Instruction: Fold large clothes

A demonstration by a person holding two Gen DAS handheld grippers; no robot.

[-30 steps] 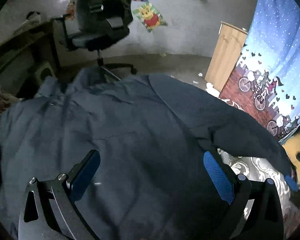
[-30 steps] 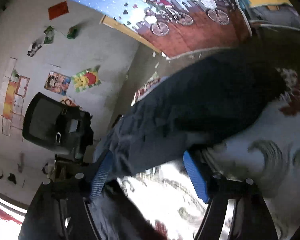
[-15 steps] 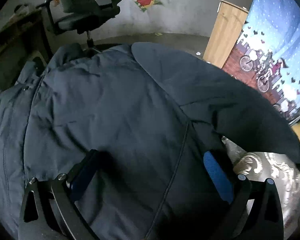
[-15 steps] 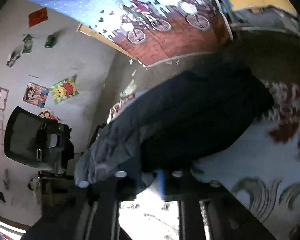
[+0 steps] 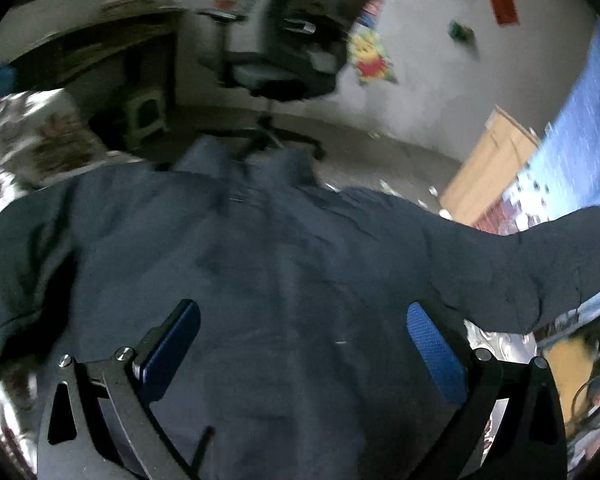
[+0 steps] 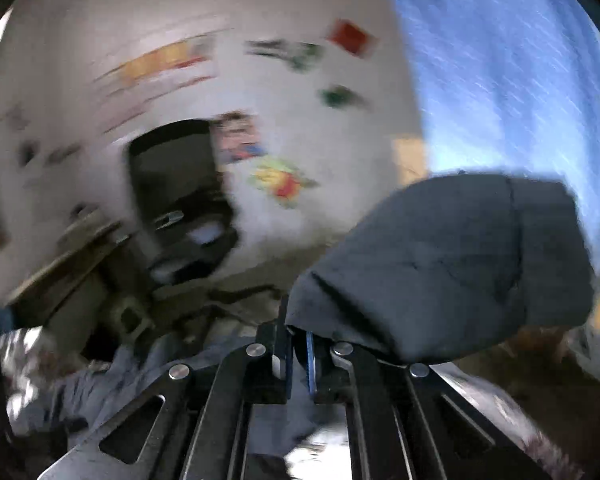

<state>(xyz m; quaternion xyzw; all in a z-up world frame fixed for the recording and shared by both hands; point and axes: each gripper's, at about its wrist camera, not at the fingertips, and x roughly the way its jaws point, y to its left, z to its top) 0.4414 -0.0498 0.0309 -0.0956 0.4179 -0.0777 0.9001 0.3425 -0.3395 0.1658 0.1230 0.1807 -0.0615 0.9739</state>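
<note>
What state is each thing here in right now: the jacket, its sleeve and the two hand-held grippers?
Dark jacket: spread flat, not yet folded.
Sleeve: lifted off the patterned bedcover, pinched at its edge.
Right hand-held gripper: shut on the sleeve; its jaws have just been closing.
Left hand-held gripper: open over the jacket, gripping nothing.
Office chair: upright, unoccupied.

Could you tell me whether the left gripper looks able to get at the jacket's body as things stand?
Probably yes. The left gripper is open, with the jacket spread right under it and nothing between. The right gripper, shut on the sleeve, holds that off to the side.
</note>
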